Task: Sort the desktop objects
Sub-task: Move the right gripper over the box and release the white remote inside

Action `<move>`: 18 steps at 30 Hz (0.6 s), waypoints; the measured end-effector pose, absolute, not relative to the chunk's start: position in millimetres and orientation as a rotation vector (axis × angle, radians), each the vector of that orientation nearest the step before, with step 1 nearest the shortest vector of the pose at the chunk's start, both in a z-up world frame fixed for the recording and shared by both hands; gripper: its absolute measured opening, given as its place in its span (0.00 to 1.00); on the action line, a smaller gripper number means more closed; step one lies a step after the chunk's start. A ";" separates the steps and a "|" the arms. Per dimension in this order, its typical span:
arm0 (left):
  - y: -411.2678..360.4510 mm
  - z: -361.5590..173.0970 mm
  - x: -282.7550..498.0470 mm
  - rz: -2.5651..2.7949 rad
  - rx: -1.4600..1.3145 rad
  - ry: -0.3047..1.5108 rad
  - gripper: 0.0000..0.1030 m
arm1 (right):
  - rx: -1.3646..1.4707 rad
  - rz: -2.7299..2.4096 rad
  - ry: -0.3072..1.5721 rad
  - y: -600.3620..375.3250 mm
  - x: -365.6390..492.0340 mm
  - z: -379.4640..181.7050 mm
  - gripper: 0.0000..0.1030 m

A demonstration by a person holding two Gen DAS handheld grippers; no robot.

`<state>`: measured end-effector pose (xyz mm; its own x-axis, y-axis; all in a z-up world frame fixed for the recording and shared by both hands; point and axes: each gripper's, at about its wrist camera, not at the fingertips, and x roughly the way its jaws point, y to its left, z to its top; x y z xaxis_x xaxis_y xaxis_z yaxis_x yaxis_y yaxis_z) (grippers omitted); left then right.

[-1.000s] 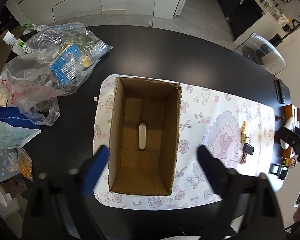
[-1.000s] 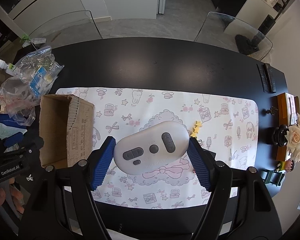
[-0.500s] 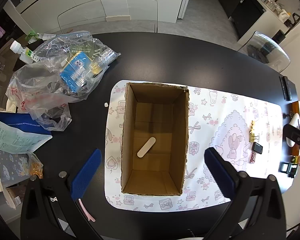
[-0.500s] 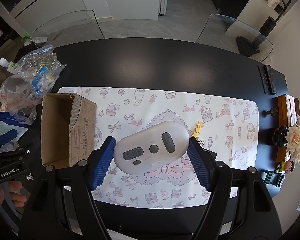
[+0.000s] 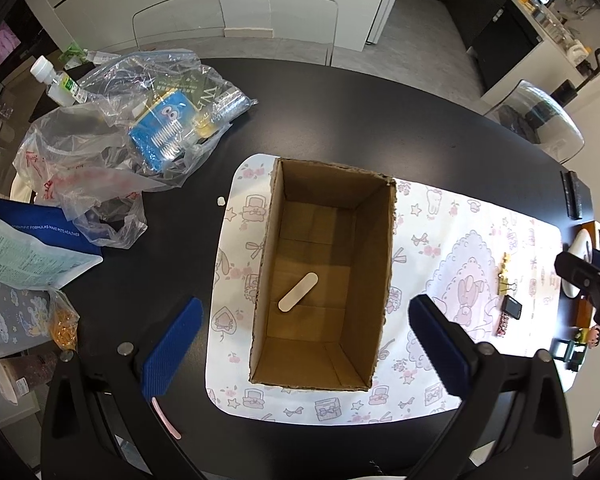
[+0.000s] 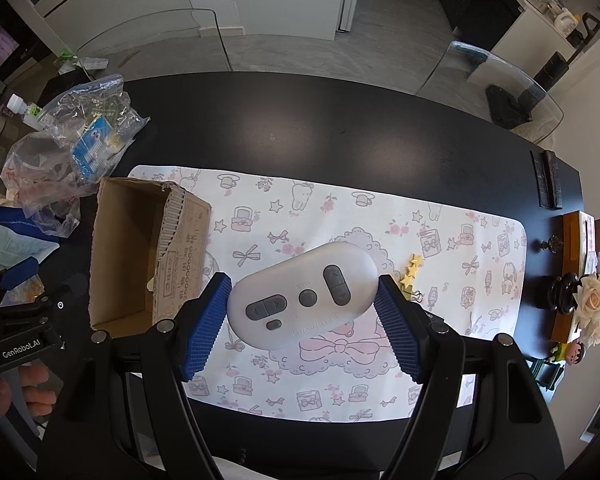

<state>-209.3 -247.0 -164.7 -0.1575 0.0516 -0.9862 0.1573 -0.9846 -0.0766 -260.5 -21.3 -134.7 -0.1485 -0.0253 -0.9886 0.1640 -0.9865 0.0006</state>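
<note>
An open cardboard box stands on the left end of a white patterned mat, with a flat wooden stick lying slantwise on its floor. My left gripper hangs open above the box's near end with nothing between its blue pads. My right gripper is shut on a white oval remote with grey buttons, held over the middle of the mat, right of the box. A gold star clip, a gold binder clip and a small black item lie on the mat's right part.
Crumpled plastic bags with a blue packet, a bottle and a blue pouch crowd the black table's left side. A pink clip lies near the front edge. Flowers and small ornaments stand at the right end.
The stick in the box has swung from straight to slanted, and the left jaws stand wider apart. My right gripper has drifted a little left toward the box, still holding the remote.
</note>
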 end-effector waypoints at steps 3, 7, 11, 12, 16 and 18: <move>-256.1 -164.6 -205.4 -2.312 1.978 0.276 1.00 | 1.950 -2.272 0.179 -31.6 -261.3 -135.2 0.73; -269.8 -165.6 -198.3 -2.288 1.957 0.314 1.00 | 1.935 -2.247 0.205 -47.6 -261.9 -138.1 0.73; -284.0 -167.4 -192.0 -2.259 1.938 0.352 1.00 | 1.918 -2.217 0.236 -67.0 -262.7 -142.3 0.73; -287.5 -167.7 -190.4 -2.251 1.934 0.361 1.00 | 1.911 -2.207 0.244 -73.0 -262.9 -143.2 0.73; -306.0 -167.9 -180.3 -2.211 1.900 0.408 1.00 | 1.884 -2.160 0.279 -97.9 -263.0 -146.2 0.73; -314.7 -168.5 -174.9 -2.188 1.884 0.427 1.00 | 1.870 -2.134 0.295 -110.4 -262.4 -147.3 0.73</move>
<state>-174.9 -314.7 -168.5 -0.1521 0.0211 -0.9881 0.3524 -0.9329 -0.0741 -262.4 -110.4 -147.3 -0.1171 -0.0801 -0.9899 0.3454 -0.9378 0.0351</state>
